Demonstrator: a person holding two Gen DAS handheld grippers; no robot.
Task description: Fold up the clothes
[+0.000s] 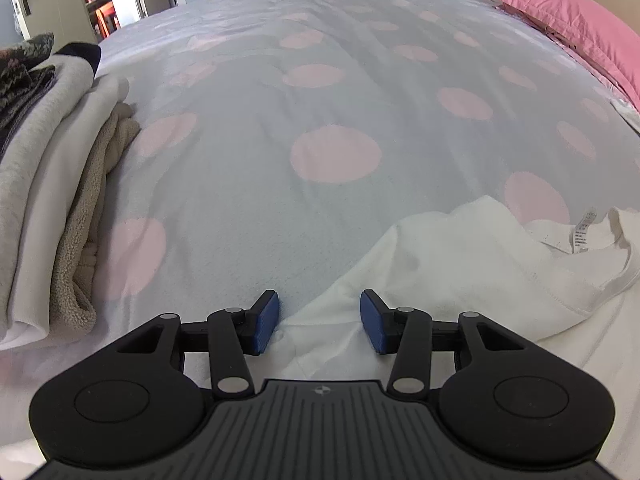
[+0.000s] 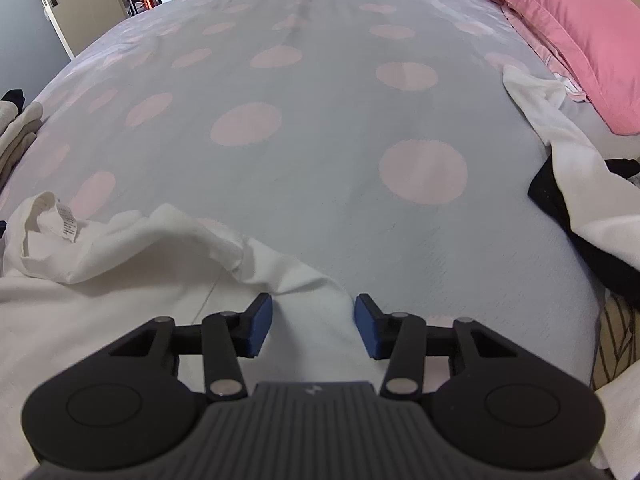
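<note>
White garment spread on a dotted bed, both hand-held grippers released.

The soft, rumpled white shirt (image 1: 460, 264) lies on the grey, pink-dotted duvet (image 1: 320, 100); left hand-held gripper (image 1: 319, 322) and right hand-held gripper (image 2: 314, 326) hover spread-fingered over its edges, beside a fleecy folded stack (image 1: 52, 184).

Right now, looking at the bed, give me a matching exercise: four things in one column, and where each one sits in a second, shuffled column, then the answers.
Things
1. pink pillow
2. folded stack of clothes
3. white shirt
4. black garment

Places
A. left edge of the bed
B. near edge, under both open grippers
C. far right corner of the bed
D. right side, partly under a white piece of clothing

Pairs: 1-C, 2-A, 3-B, 4-D
</note>
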